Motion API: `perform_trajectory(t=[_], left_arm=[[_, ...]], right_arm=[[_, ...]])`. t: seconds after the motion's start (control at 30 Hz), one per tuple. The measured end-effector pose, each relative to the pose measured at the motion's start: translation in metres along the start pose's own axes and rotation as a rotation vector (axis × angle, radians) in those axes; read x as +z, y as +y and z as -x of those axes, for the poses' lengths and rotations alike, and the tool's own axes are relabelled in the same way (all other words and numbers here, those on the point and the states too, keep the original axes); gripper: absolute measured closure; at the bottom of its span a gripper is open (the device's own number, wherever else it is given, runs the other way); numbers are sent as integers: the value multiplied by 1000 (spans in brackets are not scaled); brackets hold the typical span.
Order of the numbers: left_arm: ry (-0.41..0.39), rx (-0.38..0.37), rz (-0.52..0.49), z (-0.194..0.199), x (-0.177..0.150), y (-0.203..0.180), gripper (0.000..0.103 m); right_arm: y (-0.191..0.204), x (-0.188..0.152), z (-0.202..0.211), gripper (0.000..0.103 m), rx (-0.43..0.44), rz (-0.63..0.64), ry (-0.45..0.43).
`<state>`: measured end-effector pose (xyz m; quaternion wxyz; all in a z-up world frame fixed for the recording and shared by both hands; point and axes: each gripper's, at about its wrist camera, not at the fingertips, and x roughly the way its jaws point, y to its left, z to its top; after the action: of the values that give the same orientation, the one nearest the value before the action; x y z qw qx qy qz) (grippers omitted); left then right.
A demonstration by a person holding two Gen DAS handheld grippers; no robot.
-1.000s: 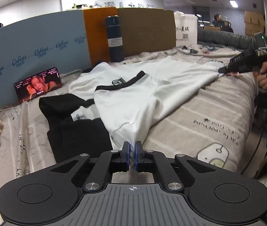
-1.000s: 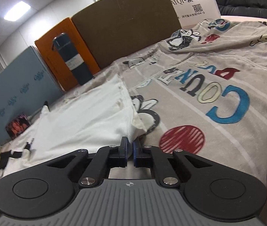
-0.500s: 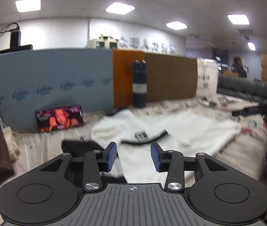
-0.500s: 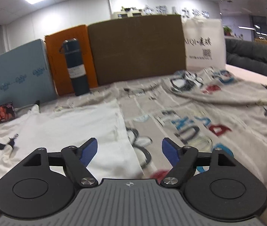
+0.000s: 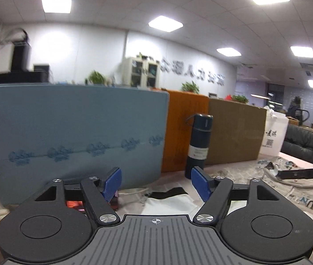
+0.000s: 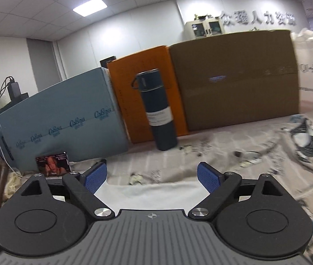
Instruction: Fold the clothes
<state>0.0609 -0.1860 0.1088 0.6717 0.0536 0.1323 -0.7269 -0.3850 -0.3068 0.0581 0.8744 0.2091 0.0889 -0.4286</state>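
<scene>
Both grippers, left gripper and right gripper, have jaws opening with nothing between them, so my worry is the next grab coming down blind and snagging one layer, wrecking the fold. White shirt lies flat low in frame on the printed bedsheet, black collar trim showing, thermos standing behind.
</scene>
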Motion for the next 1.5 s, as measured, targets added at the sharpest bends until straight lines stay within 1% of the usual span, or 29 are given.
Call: perform_trajectory(t=[0.13, 0.23, 0.37, 0.43, 0.5, 0.63, 0.7, 0.77, 0.83, 0.9, 0.93, 0.97, 1.0, 1.03, 1.07, 1.17, 1.27, 1.4, 1.5], left_arm=[[123, -57, 76, -58, 1, 17, 32], [205, -80, 150, -93, -13, 28, 33], [286, -96, 227, -131, -31, 42, 34], [321, -102, 254, -148, -40, 46, 35], [355, -97, 268, -164, -48, 47, 35], [410, -115, 238, -193, -58, 33, 35], [437, -66, 192, -206, -60, 22, 35], [442, -16, 155, -218, -62, 17, 34], [457, -23, 139, -227, -66, 12, 33], [445, -28, 76, -231, -71, 4, 36], [440, -26, 36, -231, -72, -1, 45], [436, -33, 8, -231, -74, -5, 73], [431, -39, -4, -230, -73, -6, 90], [427, -45, -16, -229, -73, -8, 95], [419, -51, -27, -227, -72, -10, 102], [337, -76, -26, -209, -64, -11, 102], [238, -132, -21, -175, -54, -15, 102], [119, -203, -73, -121, -46, -32, 102], [66, -236, -126, -87, -45, -45, 103]], right_arm=[[12, 11, -42, 13, 39, -58, 32], [14, -7, -68, 13, 74, -115, 59], [7, -38, -89, 14, 185, -146, 118], [8, -42, -94, 14, 194, -130, 154], [8, -45, -94, 14, 200, -124, 165], [8, -49, -95, 14, 214, -128, 184], [9, -51, -95, 14, 213, -125, 194], [10, -52, -96, 14, 215, -120, 206], [10, -52, -98, 14, 220, -116, 215], [9, -52, -98, 14, 226, -119, 225], [9, -53, -99, 14, 229, -122, 231], [8, -53, -100, 14, 230, -124, 240], [8, -54, -101, 14, 229, -126, 247], [8, -54, -102, 13, 227, -128, 256], [7, -55, -103, 14, 226, -131, 263], [3, -55, -104, 14, 234, -158, 272], [-6, -54, -104, 14, 243, -212, 270], [-19, -53, -105, 14, 264, -301, 266], [-30, -53, -106, 13, 275, -374, 265]])
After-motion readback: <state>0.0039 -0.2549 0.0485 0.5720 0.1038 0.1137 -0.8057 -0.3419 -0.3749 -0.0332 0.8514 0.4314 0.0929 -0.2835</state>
